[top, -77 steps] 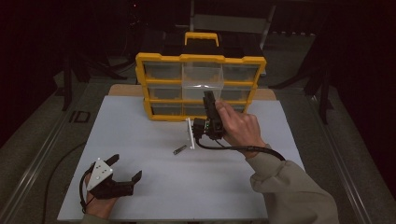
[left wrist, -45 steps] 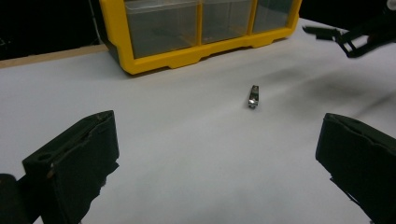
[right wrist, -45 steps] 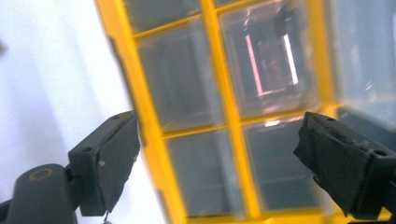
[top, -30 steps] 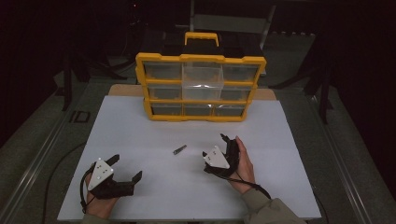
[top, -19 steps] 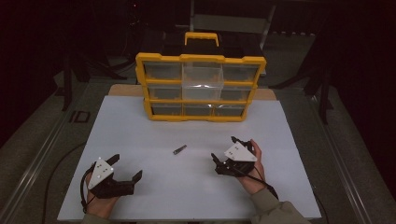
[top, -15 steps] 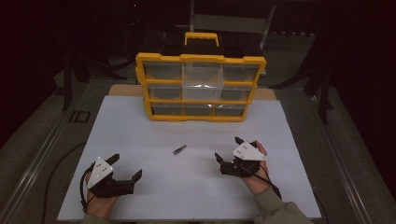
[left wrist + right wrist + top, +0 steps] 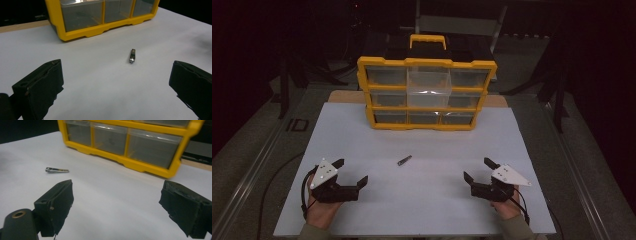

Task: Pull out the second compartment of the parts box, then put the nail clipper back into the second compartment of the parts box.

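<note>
A small metal nail clipper (image 7: 404, 160) lies alone on the white tabletop (image 7: 422, 145), also seen as the clipper (image 7: 132, 55) and the clipper (image 7: 57, 170). Behind it stands a yellow drawer organiser (image 7: 426, 93) with clear drawers, all pushed in. My left gripper (image 7: 350, 171) rests at the front left, open and empty. My right gripper (image 7: 479, 169) rests at the front right, open and empty too. Both point toward the organiser, each well short of the clipper.
The organiser's bottom row (image 7: 100, 15) shows close in both gripper views, with faint contents behind the cloudy fronts. A wooden strip (image 7: 343, 96) edges the table's far side. Dark floor and metal rails (image 7: 257, 165) surround the table.
My right gripper has drawn back from the organiser to the front right of the table and settled there, open. The drawers stand shut. My left gripper has stayed put.
</note>
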